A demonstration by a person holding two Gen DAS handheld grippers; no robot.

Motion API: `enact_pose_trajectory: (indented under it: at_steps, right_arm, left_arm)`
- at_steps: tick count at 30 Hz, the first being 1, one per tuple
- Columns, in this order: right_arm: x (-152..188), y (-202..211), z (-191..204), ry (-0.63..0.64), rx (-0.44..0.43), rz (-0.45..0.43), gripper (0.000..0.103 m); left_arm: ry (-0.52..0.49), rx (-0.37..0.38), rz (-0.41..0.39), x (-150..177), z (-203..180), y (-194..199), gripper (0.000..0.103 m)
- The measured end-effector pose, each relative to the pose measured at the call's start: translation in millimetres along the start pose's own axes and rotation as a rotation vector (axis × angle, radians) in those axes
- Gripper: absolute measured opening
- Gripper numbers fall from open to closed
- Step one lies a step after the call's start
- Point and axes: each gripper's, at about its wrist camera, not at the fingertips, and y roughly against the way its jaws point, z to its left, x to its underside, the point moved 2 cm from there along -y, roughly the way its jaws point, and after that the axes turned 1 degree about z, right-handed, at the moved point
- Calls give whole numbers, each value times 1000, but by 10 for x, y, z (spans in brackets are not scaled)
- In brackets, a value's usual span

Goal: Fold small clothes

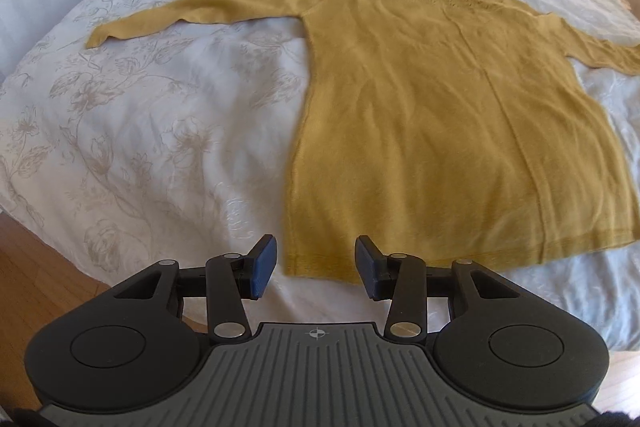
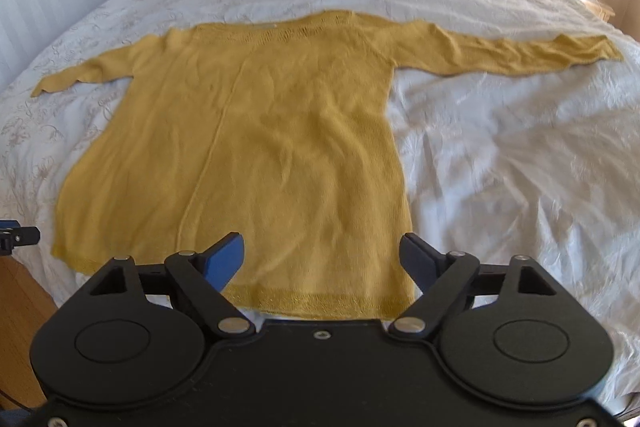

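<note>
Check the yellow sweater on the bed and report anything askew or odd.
Nothing stands out. The yellow sweater lies flat on the white bedspread, both sleeves spread out sideways, hem nearest the camera. Only light wrinkles show across the body; no visible damage.

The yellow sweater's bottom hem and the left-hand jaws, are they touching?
Cannot tell. In the left wrist view the left gripper stands open around the hem corner of the yellow sweater, but contact or a gap beneath isn't plain.
</note>
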Motion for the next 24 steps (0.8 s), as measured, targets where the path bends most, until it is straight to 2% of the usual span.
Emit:
enact_pose_trajectory:
  at_steps: [6, 13, 16, 20, 22, 24]
  right_arm:
    - [58, -241, -287, -55, 58, 64, 85]
    - [138, -617, -482, -130, 28, 180, 84]
    - [152, -684, -475, -142, -7, 201, 84]
    - [162, -750, -452, -146, -33, 210, 86]
    - [146, -772, -475, -155, -49, 211, 83]
    - [146, -761, -499, -164, -61, 207, 76]
  left_arm:
    - [-9, 3, 47, -30, 119, -341, 42]
    - [-31, 27, 62, -33, 137, -640, 43]
    - [-41, 32, 78, -28, 131, -747, 45]
    - [8, 54, 82, -43, 158, -803, 47]
    - [20, 76, 82, -42, 163, -801, 45]
    - [22, 95, 82, -35, 158, -787, 38]
